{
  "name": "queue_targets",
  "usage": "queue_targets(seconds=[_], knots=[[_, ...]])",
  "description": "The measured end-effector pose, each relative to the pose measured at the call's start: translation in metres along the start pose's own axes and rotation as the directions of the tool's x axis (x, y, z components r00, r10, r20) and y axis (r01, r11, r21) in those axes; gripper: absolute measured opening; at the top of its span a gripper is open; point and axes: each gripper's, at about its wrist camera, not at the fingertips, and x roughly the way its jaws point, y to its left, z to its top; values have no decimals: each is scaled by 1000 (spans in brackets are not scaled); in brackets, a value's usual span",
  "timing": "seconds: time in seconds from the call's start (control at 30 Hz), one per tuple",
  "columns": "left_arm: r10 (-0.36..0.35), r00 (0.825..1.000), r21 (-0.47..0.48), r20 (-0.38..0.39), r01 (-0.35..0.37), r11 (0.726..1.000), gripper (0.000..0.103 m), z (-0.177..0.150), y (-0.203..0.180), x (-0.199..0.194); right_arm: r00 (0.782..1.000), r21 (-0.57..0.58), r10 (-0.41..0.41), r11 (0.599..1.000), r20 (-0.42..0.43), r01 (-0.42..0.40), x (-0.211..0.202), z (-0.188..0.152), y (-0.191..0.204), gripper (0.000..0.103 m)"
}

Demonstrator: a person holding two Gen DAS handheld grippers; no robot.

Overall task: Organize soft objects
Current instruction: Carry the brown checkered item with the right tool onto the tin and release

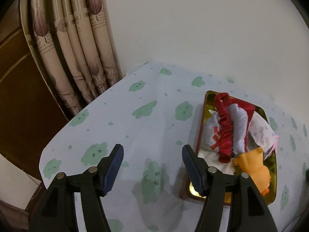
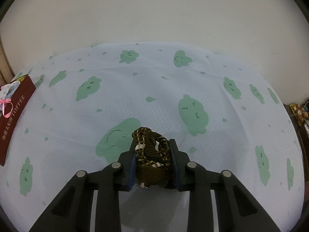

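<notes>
Firmly closed, the right gripper [image 2: 152,154] clamps a bundled dark plaid cloth [image 2: 152,154] (brown and gold checks) just above the worktop's cloud-print cover [image 2: 154,89]. Its companion, the left gripper [image 1: 152,166], stands wide apart and holds nothing, beside a maroon toffee box [image 1: 199,135] near the worktop's far edge. Inside lie a red-and-white cloth [image 1: 227,127], a yellow plush toy [image 1: 255,168] and a printed pouch [image 1: 260,129].
</notes>
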Motion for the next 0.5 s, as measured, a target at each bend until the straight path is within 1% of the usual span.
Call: queue_targets(seconds=[0.07,0.1,0.2,0.3,0.4,0.5], knots=[[20,1000,-12,7,-20,1000,65,-2,6,0,1000,6,-4,1000,7,4,-7,1,3,25],[18,1000,-21,5,-17,1000,65,-1,8,1,1000,8,1,1000,5,-1,-8,3,5,25],[-4,1000,-69,6,5,998,65,-1,17,0,1000,11,24,1000,14,-24,-19,9,13,25],[14,1000,-82,7,-13,997,65,-2,20,0,998,-4,65,998,19,-65,-31,15,30,25],[14,1000,-86,-1,-14,996,65,-3,22,2,994,-51,110,993,27,-108,-45,22,56,25],[16,1000,-94,-2,-16,995,65,-3,24,3,984,-116,176,979,37,-170,-60,28,92,25]])
